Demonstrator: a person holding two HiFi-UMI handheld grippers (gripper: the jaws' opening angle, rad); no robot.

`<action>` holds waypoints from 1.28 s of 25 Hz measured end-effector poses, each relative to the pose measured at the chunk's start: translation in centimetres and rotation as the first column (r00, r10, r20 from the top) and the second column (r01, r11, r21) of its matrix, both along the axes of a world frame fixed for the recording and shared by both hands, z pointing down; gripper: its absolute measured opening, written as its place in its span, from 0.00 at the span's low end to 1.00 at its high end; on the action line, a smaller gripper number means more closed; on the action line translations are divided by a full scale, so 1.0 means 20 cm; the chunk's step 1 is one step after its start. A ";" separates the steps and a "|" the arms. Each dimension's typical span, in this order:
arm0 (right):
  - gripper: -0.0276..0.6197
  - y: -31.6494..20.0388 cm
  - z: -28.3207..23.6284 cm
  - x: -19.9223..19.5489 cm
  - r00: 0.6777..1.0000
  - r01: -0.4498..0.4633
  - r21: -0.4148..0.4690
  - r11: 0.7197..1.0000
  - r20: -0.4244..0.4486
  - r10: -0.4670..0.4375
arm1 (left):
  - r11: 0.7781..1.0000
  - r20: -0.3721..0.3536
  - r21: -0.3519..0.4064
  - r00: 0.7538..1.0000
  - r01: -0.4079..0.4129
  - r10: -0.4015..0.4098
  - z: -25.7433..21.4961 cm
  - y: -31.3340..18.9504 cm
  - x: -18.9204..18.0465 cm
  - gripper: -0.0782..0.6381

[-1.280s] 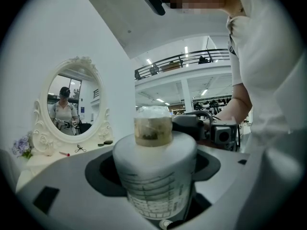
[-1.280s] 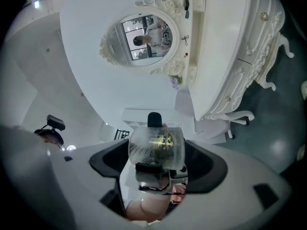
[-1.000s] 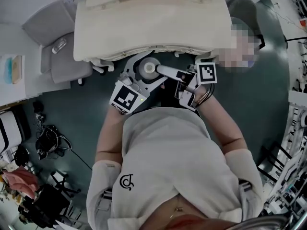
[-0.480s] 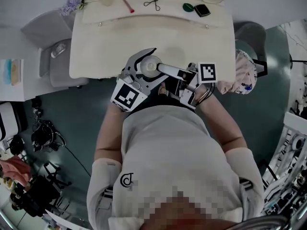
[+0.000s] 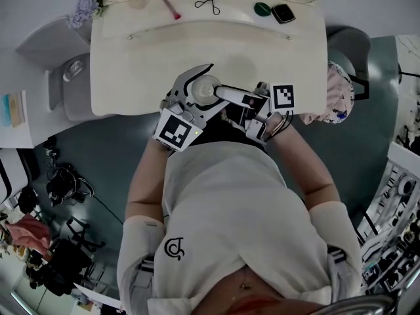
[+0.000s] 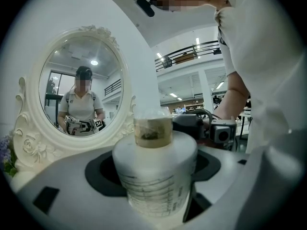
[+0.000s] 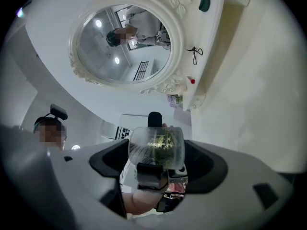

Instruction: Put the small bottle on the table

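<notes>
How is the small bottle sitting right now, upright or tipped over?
Upright. In the left gripper view the small bottle stands with its clear cap on top, straight like the mirror behind.

Ornate oval mirror (image 6: 79,87), small scissors (image 5: 207,2), pink stick (image 5: 169,7), purple flowers (image 5: 80,8), green disc (image 5: 262,8)

Table's (image 5: 131,77) near half bare, scissors (image 5: 207,2), compact (image 5: 283,13) along far edge; mirror (image 6: 81,95) behind

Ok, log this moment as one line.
small bottle: over table | left fingers: gripping it | right fingers: on cap
</notes>
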State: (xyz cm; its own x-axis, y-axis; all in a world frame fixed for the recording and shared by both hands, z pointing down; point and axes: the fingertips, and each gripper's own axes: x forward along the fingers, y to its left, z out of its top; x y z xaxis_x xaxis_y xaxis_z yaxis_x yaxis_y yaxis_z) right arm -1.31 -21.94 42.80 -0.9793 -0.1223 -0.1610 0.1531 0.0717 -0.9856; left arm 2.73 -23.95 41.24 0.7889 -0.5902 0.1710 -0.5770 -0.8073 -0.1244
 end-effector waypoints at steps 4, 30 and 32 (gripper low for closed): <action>0.60 -0.05 0.10 -0.05 0.999 -0.035 -0.032 0.999 -0.001 0.035 | 0.998 0.013 -0.047 1.000 -0.028 0.029 0.11 -0.05 -0.04 0.61; 0.43 -0.31 0.73 -0.01 0.916 -0.139 -0.032 0.990 -0.384 0.116 | 0.960 0.047 -0.278 0.998 -0.036 0.051 0.86 -0.26 -0.11 0.61; 0.43 -0.31 0.76 0.00 0.909 -0.142 -0.036 0.989 -0.400 0.116 | 0.953 0.060 -0.299 0.997 -0.037 0.058 0.89 -0.27 -0.10 0.61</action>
State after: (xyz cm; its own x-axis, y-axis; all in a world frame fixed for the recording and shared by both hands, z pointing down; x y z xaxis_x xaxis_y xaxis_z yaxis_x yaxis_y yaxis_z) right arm -1.37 -28.14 58.02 -0.9360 -0.2487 0.2490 -0.2572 0.0004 -0.9664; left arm 0.72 -29.33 59.13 0.7956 -0.4664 0.3867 -0.5355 -0.8399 0.0886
